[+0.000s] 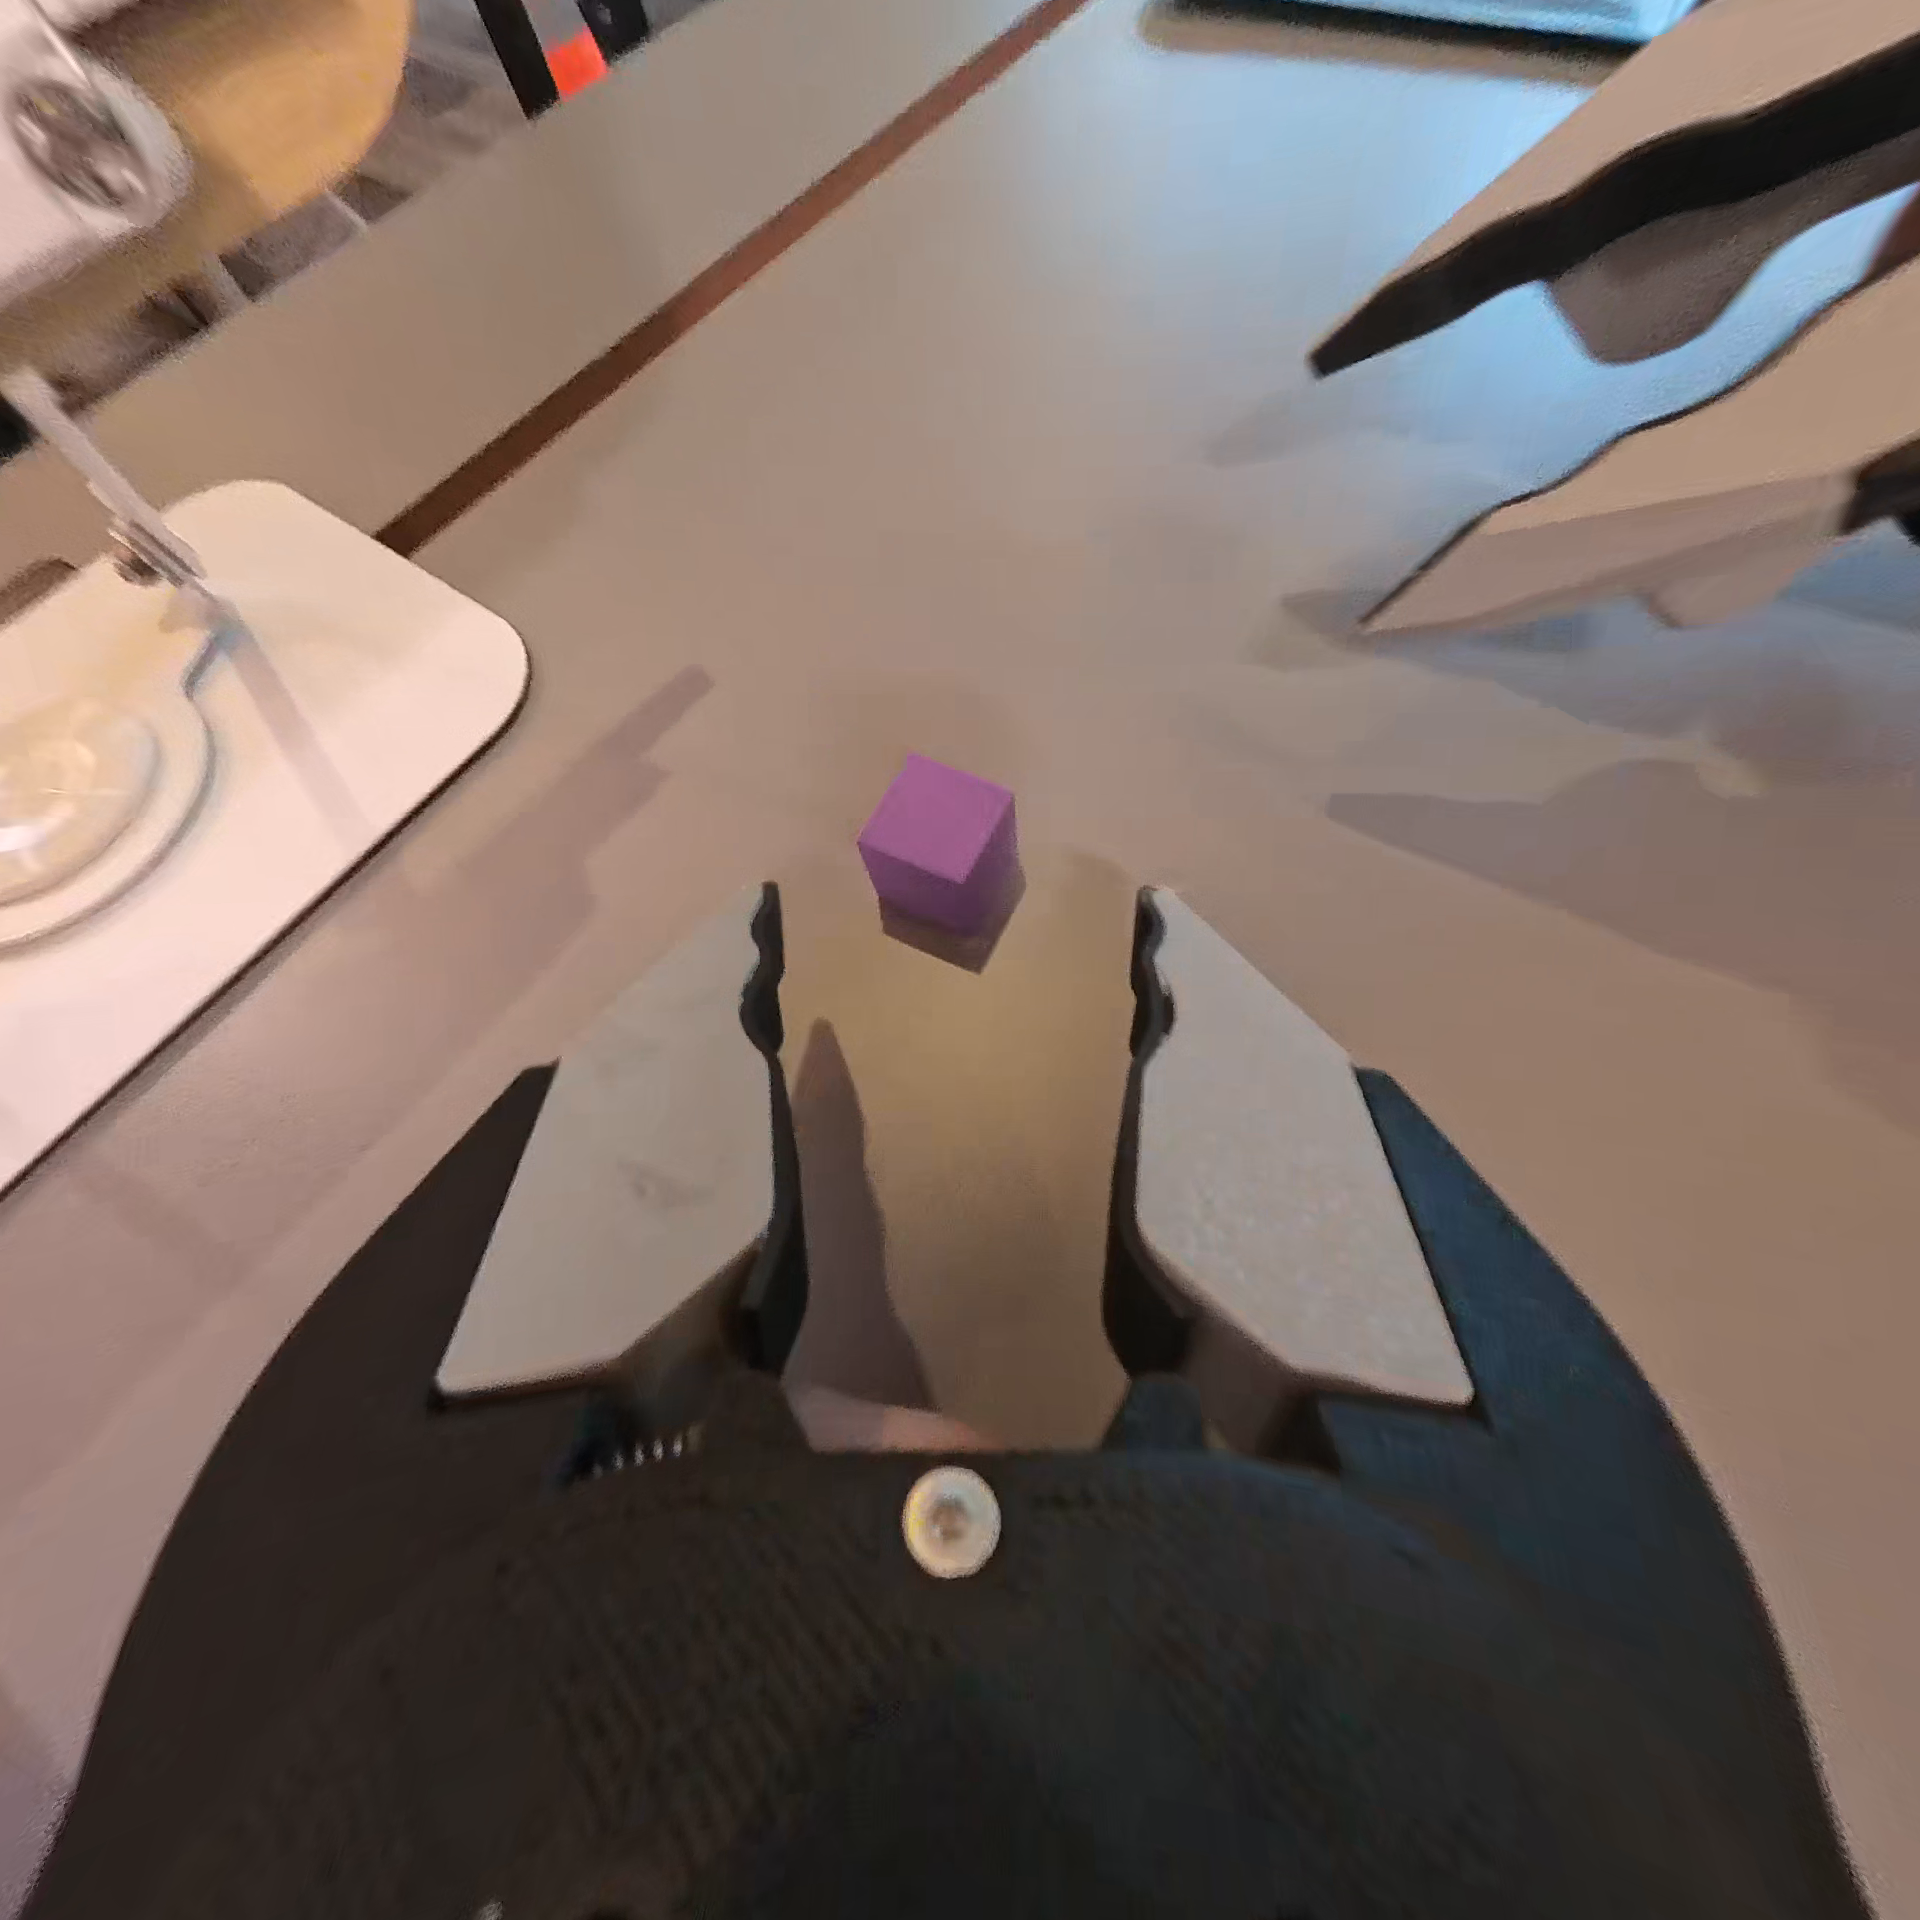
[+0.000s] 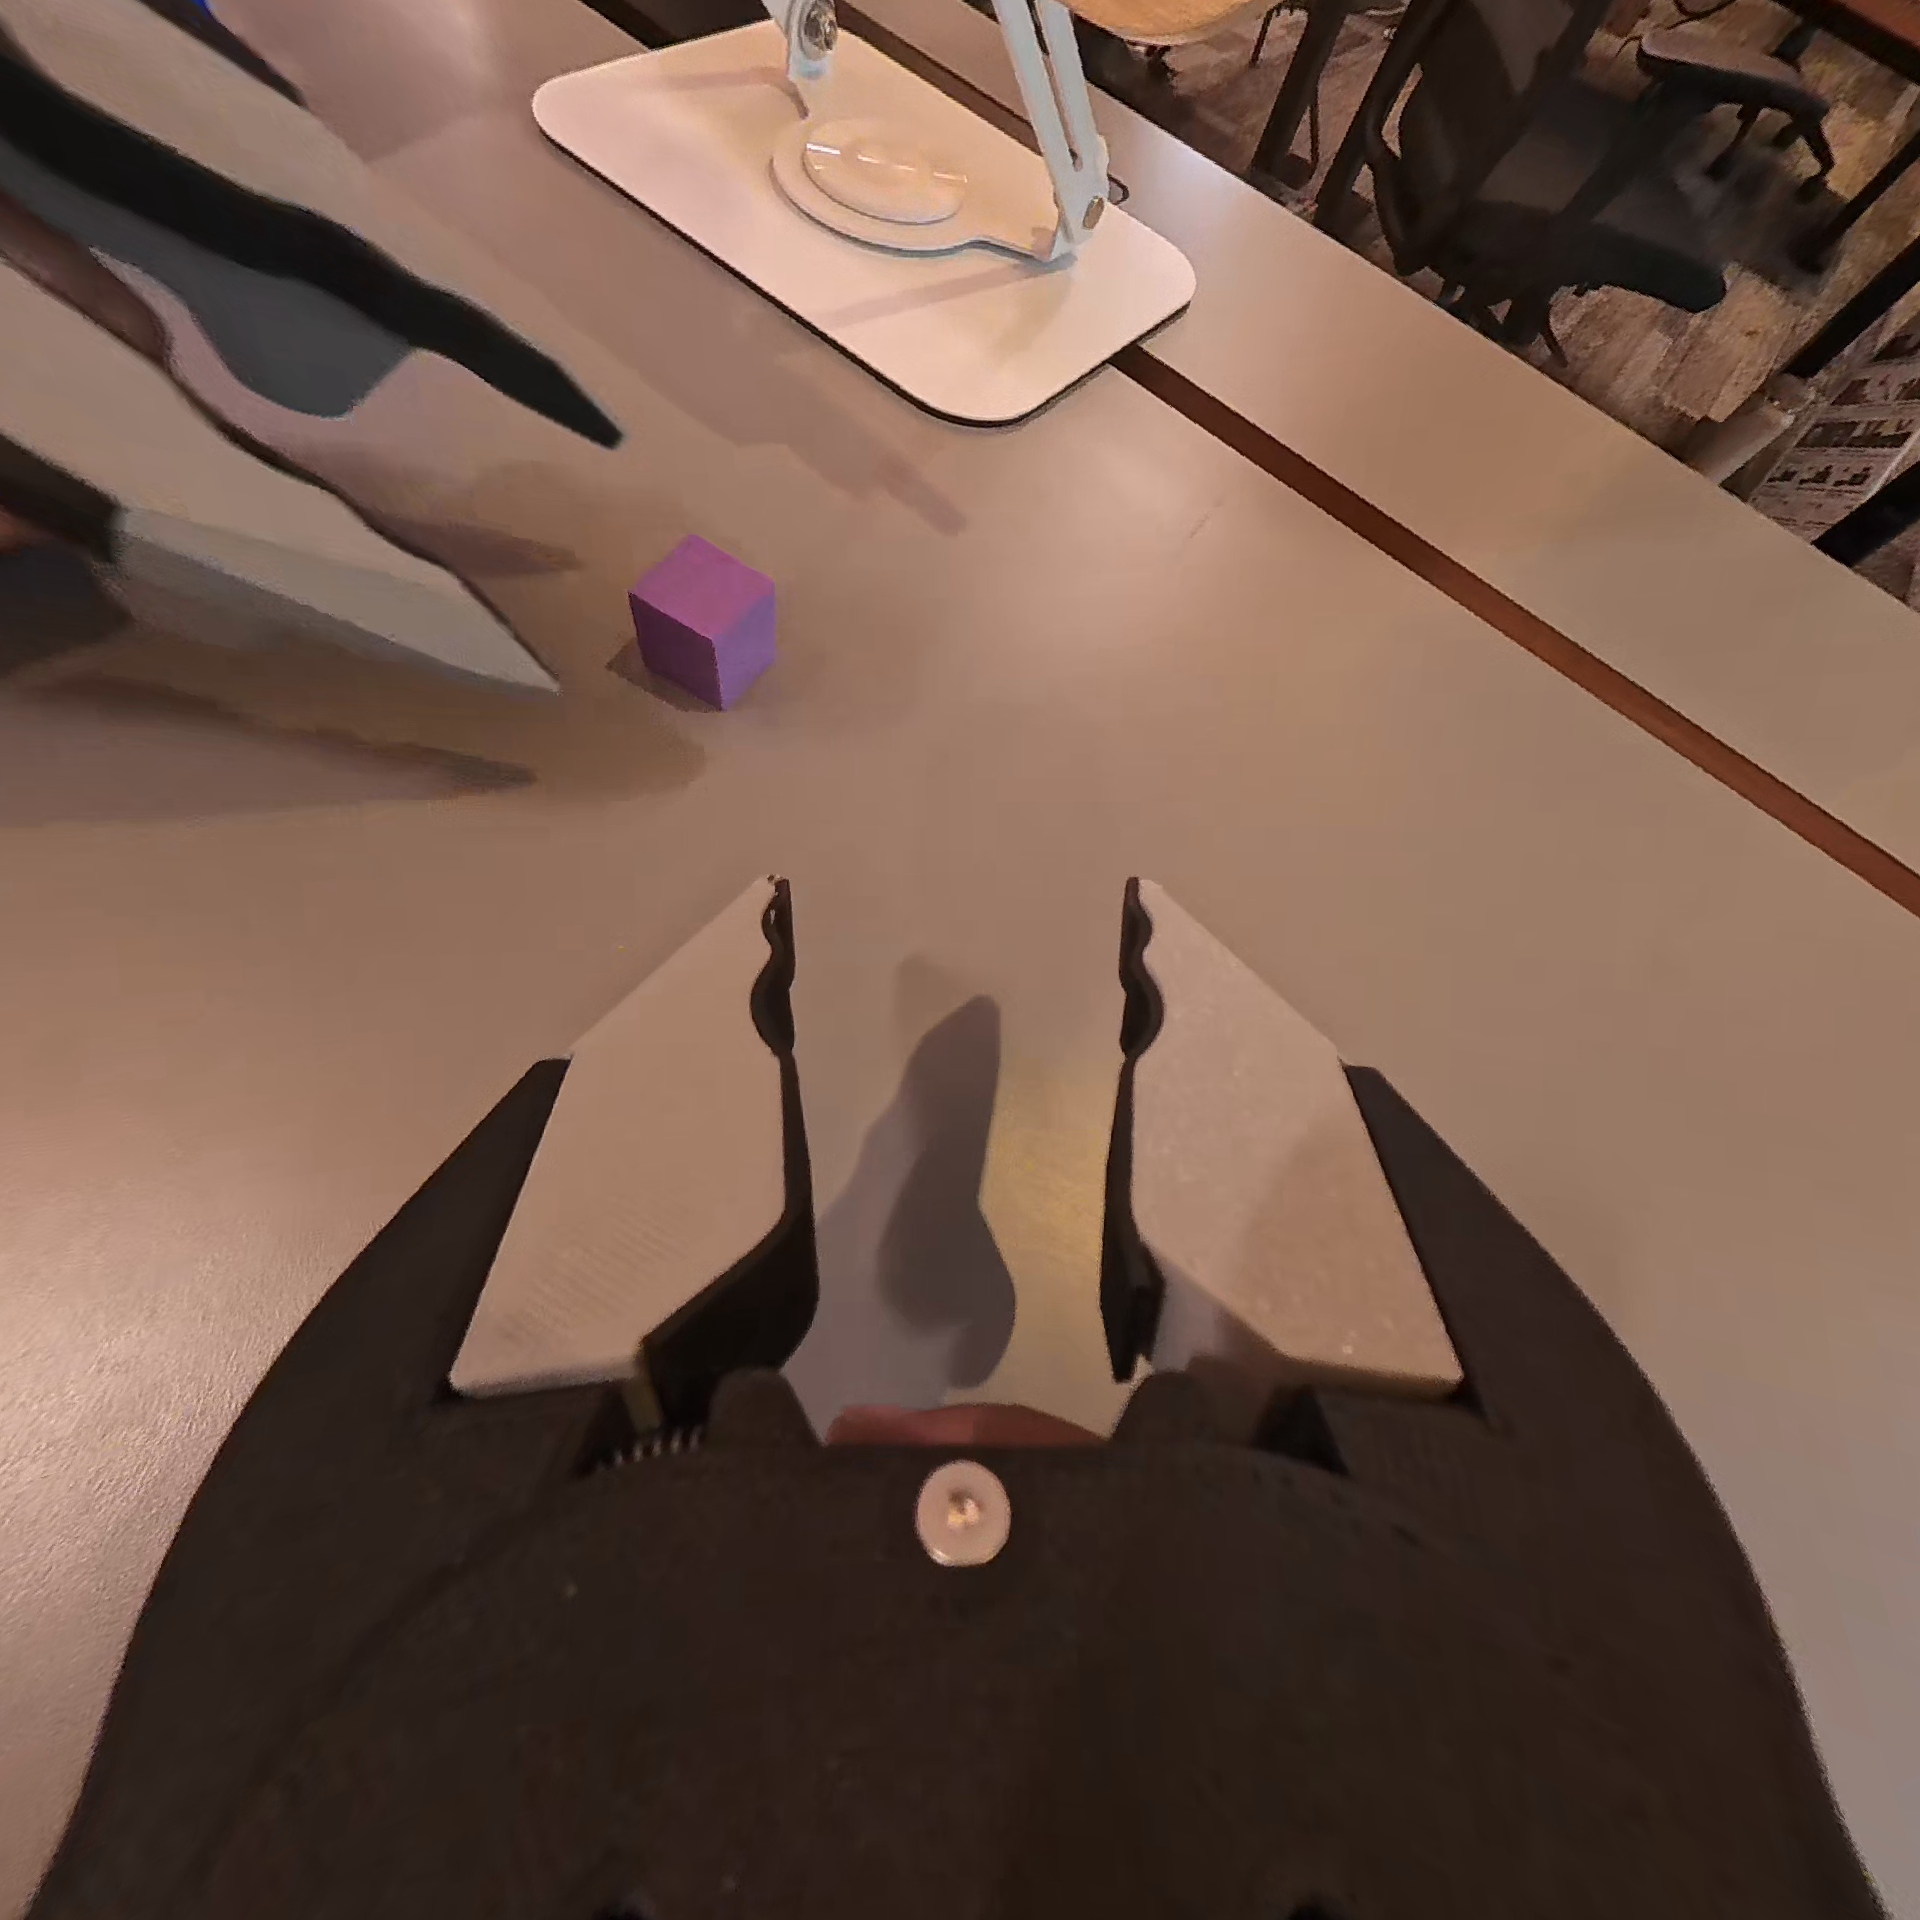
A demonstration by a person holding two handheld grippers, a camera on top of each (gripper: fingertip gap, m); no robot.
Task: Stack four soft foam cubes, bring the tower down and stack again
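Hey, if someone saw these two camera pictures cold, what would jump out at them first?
The small purple foam cube stands alone on the grey table, just ahead of the open left gripper. The open right gripper is empty and farther from the cube. Beyond the cube lies a white rounded-rectangle stand base with a jointed metal arm.

Probably an office: long desks (image 2: 1351, 727), swivel chairs (image 2: 1538, 208).

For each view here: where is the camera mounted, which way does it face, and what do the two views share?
Left wrist view: on the left hand-held gripper, looking down along its open fingers at the purple cube just ahead.
Right wrist view: on the right hand-held gripper, open over bare table; the cube sits ahead-left.
Shared: cube, white stand base, and each other's gripper.
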